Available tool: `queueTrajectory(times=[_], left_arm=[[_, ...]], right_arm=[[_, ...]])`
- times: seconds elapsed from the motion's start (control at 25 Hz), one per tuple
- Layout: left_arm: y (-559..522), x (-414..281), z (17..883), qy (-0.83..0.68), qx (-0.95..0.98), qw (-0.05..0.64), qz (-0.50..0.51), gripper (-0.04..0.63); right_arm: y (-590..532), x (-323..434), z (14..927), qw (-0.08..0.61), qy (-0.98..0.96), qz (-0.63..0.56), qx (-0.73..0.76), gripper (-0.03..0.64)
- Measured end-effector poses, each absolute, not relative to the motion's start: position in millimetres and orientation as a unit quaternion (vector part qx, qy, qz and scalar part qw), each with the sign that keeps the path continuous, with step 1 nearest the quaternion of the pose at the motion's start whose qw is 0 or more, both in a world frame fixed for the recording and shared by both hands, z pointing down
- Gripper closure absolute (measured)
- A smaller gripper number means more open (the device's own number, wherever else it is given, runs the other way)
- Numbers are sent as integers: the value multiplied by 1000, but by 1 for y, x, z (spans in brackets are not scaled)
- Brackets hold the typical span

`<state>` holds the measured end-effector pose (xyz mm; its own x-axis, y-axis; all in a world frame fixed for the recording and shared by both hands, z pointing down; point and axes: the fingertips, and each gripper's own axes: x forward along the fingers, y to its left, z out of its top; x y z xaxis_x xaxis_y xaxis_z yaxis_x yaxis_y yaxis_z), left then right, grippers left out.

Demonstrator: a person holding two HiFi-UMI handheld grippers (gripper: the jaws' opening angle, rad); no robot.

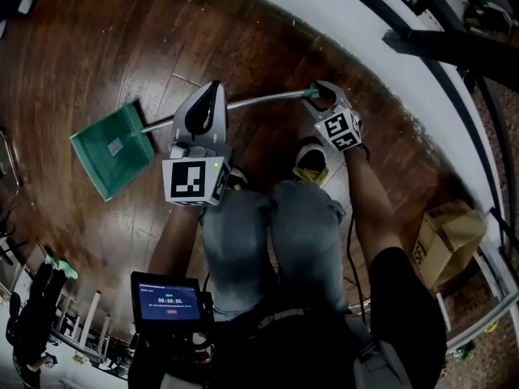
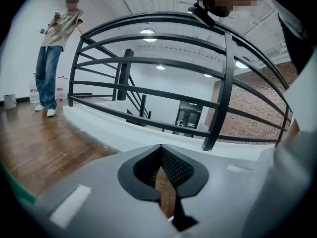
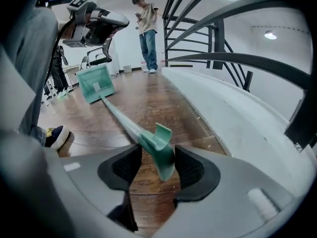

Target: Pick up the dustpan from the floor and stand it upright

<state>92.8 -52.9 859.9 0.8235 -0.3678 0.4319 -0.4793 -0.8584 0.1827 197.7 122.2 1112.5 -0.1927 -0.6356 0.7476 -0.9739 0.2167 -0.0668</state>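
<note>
A green dustpan (image 1: 112, 150) lies flat on the wooden floor at the left, and its long silver handle (image 1: 259, 100) runs right to a green end grip (image 1: 311, 96). My right gripper (image 1: 322, 96) is down at that end. In the right gripper view its jaws stand open around the green end grip (image 3: 159, 151), with a gap on the left side. The dustpan (image 3: 96, 83) shows far along the handle. My left gripper (image 1: 213, 91) hovers above the middle of the handle. Its tips (image 2: 161, 148) meet, with nothing between them.
A black railing (image 2: 225, 83) on a white ledge (image 1: 381, 63) runs along the right. A cardboard box (image 1: 446, 237) sits near the ledge. A person (image 3: 147, 33) stands far off. My own shoe (image 1: 310, 160) is just below the handle's end. Equipment (image 3: 94, 26) stands behind the dustpan.
</note>
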Motion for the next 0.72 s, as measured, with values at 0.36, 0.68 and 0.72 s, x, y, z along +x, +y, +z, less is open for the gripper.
queueTrajectory(times=[0.36,0.68,0.72], left_arm=[[-57,89,881,-225,943,144,200,575],[-50,76,827,-235,943,152,182,575],[-47,72,808,-238,941,154,182,575]], right_arm=[[116,208,1140,307,-752,257,524,510],[88,184,1005,325,-783,184,497,507],[83,174,976,333,-789,171,488,506]])
